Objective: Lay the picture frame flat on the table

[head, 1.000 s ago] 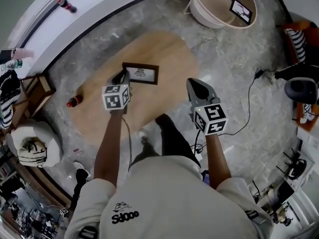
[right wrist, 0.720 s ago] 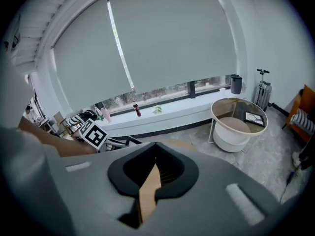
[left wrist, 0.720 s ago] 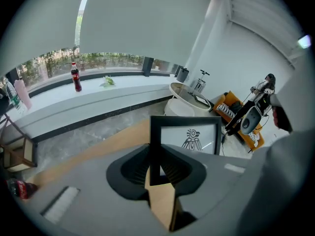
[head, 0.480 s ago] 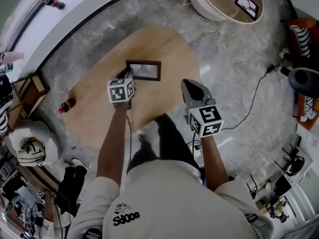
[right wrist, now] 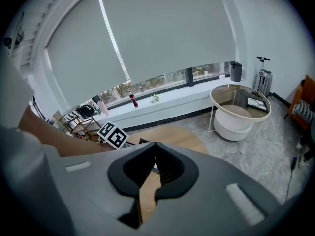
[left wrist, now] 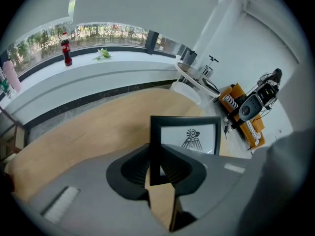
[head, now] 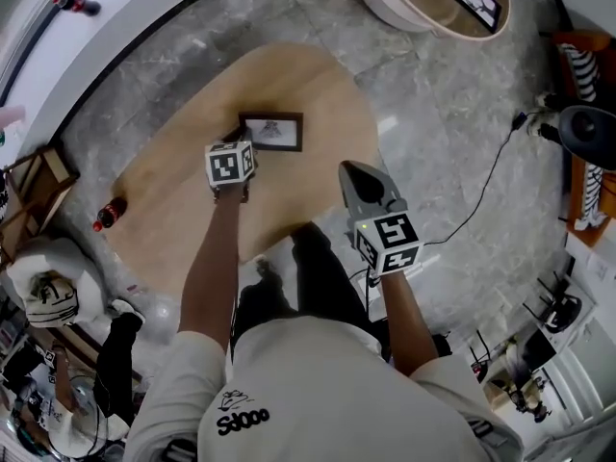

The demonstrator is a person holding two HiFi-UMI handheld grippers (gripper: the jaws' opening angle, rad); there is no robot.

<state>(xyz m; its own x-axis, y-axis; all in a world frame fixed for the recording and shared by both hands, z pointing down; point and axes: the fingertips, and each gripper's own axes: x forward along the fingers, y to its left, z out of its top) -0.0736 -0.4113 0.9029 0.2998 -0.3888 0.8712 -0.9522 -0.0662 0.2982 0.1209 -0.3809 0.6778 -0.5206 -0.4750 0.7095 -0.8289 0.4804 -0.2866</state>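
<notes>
The picture frame [head: 271, 131] sits on the far part of the table [head: 183, 210], its left edge between the left gripper's [head: 238, 141] jaws. A bottle [head: 109, 213] lies left of the table, apparently on the floor.

Black picture frame [left wrist: 184, 137], white print, left edge clamped in left gripper [left wrist: 158, 165], over wooden table [left wrist: 93, 127]

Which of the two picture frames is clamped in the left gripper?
The picture frame on the wooden table: its left edge sits between the jaws of the left gripper. The other frame sits apart on the round side table, untouched.
</notes>
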